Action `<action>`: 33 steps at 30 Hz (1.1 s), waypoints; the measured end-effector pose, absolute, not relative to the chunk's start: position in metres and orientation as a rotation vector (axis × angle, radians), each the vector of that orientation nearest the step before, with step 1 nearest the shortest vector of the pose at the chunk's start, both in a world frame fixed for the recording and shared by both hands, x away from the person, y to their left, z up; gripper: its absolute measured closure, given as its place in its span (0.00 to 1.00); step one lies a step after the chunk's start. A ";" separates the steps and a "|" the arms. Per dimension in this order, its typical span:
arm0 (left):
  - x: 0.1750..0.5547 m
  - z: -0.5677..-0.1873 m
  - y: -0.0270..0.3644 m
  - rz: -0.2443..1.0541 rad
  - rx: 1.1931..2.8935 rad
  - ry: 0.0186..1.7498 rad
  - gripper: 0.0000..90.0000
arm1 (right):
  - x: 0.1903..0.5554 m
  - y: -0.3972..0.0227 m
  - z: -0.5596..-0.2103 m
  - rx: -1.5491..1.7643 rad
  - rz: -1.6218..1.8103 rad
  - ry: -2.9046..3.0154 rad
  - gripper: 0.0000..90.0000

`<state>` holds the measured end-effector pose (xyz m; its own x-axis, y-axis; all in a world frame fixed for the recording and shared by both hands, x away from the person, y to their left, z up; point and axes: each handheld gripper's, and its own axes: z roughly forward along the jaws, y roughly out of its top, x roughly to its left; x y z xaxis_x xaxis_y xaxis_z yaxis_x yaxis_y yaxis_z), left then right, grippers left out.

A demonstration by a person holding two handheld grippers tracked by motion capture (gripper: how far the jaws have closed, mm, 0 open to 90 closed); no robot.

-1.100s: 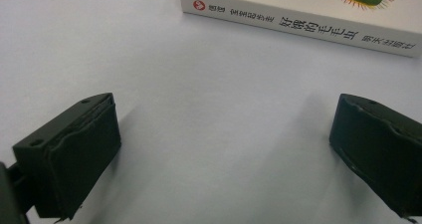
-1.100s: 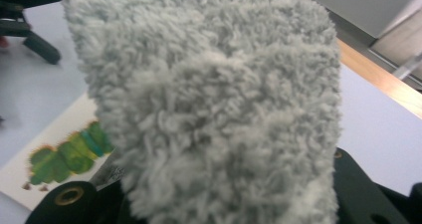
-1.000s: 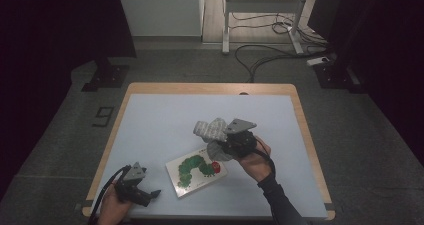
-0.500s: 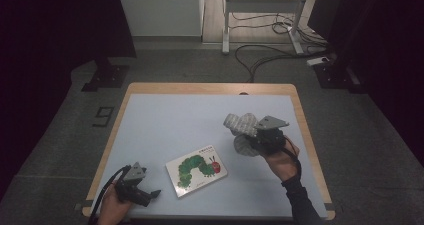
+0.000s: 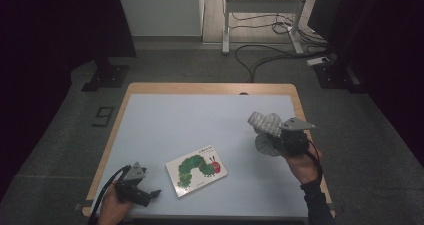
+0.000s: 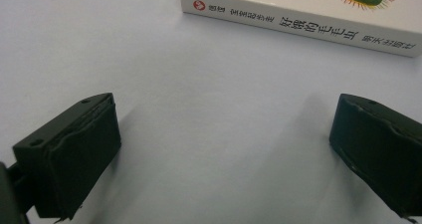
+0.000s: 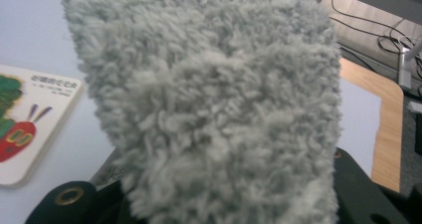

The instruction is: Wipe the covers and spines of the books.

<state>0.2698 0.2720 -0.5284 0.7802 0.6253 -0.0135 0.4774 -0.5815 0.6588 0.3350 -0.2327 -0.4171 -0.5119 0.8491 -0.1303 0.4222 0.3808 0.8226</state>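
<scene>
A picture book (image 5: 196, 170) with a green caterpillar on its white cover lies flat on the pale blue table (image 5: 200, 120), front and centre. My left gripper (image 5: 151, 194) rests at the front left, open and pointing at the book. In the left gripper view the book's spine (image 6: 298, 25) lies beyond the two wide-apart pads (image 6: 74, 149). My right gripper (image 5: 278, 135) hovers at the table's right side, shut on a grey fluffy cloth (image 5: 265, 124). The cloth (image 7: 209, 104) stands up between the jaws and hides their tips. The book's corner (image 7: 30, 119) lies to the left of the cloth.
The table has a wooden rim (image 5: 210, 88). On the floor beyond it are cables (image 5: 270, 50), a metal desk frame (image 5: 260, 0) and a black stand foot (image 5: 102, 77). Bare tabletop stretches across the back and left of the book.
My right gripper has carried the grey cloth to the right, away from the book toward the table's right edge. The left gripper and the book have stayed put.
</scene>
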 end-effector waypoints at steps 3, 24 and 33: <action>0.270 -0.528 0.272 0.289 2.303 0.815 0.00 | 0.335 -0.236 -0.426 1.107 1.002 2.096 0.67; 0.270 -0.528 0.272 0.291 2.302 0.816 0.00 | 0.336 -0.240 -0.496 1.197 0.952 2.154 0.65; 0.270 -0.528 0.272 0.291 2.303 0.816 0.00 | 0.336 -0.241 -0.521 1.235 0.931 2.180 0.60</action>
<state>0.2698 0.2720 -0.5284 0.7797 0.6260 -0.0125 0.4772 -0.5813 0.6591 0.3364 -0.2415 -0.5207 -0.4884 0.8703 -0.0638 0.5557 0.3666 0.7462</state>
